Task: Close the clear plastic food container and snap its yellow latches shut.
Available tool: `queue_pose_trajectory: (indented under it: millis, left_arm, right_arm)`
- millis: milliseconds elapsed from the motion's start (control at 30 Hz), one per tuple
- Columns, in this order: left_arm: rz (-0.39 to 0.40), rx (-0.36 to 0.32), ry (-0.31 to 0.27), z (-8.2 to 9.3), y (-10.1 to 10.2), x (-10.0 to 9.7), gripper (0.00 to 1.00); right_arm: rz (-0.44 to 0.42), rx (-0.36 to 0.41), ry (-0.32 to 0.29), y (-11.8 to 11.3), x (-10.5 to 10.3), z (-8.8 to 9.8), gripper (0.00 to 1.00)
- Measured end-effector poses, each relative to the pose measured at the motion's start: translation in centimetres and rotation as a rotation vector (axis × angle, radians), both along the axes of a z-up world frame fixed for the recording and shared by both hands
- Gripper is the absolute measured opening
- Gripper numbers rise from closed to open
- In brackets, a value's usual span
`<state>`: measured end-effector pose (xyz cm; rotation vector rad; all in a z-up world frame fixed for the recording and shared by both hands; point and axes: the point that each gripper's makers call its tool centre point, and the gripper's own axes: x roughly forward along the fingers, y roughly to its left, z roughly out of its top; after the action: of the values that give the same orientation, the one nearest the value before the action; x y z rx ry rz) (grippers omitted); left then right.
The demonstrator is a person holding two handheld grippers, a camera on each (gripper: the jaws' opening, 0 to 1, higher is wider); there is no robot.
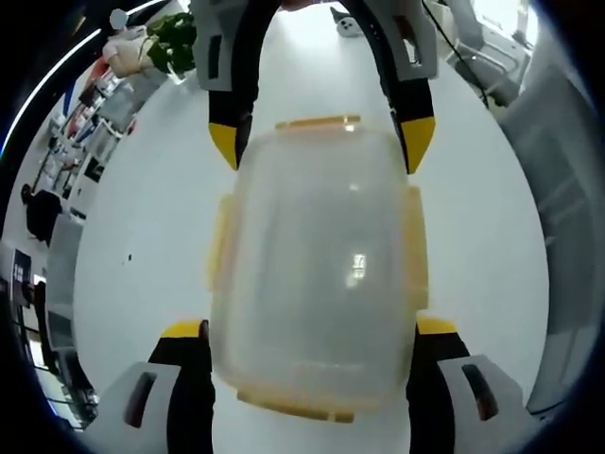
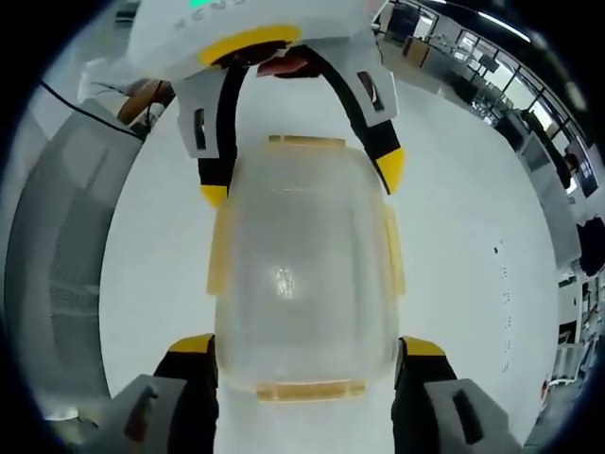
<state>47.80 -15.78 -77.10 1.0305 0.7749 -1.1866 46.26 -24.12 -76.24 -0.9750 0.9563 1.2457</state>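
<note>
The clear plastic container (image 1: pixel 317 274) (image 2: pixel 302 274) lies on the white table (image 1: pixel 142 236) with its lid on top. Yellow latches show on all its sides, such as the far latch (image 1: pixel 317 121) and the near latch (image 2: pixel 310 389). My left gripper (image 1: pixel 310 329) is open, its yellow-tipped jaws flanking the container's near end. My right gripper (image 2: pixel 307 345) is open too and straddles the opposite end. Each gripper faces the other across the container: the right gripper (image 1: pixel 319 142) appears in the left gripper view, the left gripper (image 2: pixel 301 182) in the right gripper view. Whether the latches are snapped down is unclear.
A green plant (image 1: pixel 170 43) stands at the table's far edge. Office desks and chairs (image 2: pixel 473 57) lie beyond. A grey panel (image 1: pixel 558 236) (image 2: pixel 57 255) borders one side of the table. A person's hand (image 2: pixel 142 95) holds the left gripper.
</note>
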Motion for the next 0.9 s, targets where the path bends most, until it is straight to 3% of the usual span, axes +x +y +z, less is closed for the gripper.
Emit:
queue_pose_trajectory:
  millis: [500, 900]
  left_arm:
    - [0.018, 0.001, 0.0, 0.0, 3.0, -0.4, 0.83]
    - [0.033, -0.01, 0.0, 0.0, 4.1, 0.3, 0.83]
  right_arm:
    - [0.015, 0.009, 0.001, 3.0, -0.3, 0.0, 0.75]
    - [0.028, 0.006, -0.004, 4.1, 0.5, 0.0, 0.75]
